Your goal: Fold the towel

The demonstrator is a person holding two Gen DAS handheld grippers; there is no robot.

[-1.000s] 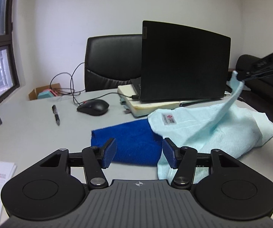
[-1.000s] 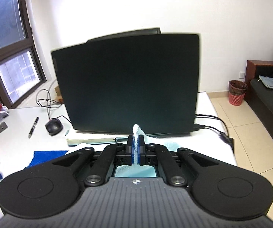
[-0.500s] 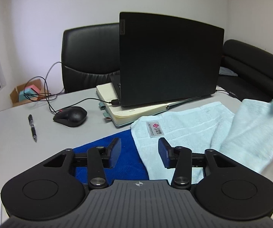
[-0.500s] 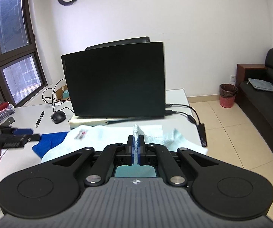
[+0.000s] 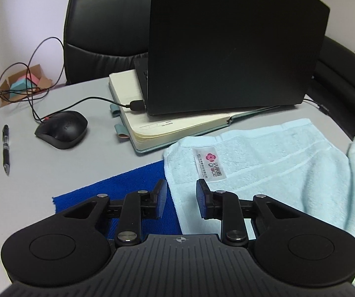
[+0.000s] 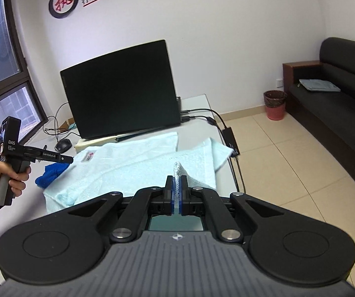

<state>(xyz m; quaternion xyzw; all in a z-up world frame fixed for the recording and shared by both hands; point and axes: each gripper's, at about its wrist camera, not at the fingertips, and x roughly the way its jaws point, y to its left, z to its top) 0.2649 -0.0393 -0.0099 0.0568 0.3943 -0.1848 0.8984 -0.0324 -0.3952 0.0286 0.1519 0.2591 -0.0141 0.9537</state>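
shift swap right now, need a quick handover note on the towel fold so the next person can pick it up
Right tongs: shut on a corner of the light blue towel, lifted off the grey table.
Left tongs: closing, nothing pinched yet; they straddle the towel's near left edge, over the dark blue cloth.
Towel lies mostly spread in front of the laptop, label up, right side bunched.
Done: one corner grabbed.
Left: grip the left corner, then probably carry both over to make the fold and flatten.

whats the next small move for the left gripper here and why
Probably lower the left gripper onto the light blue towel edge beneath it and finish closing. Its jaws are closing but the pads aren't on cloth yet, while the right gripper already pinches its corner.
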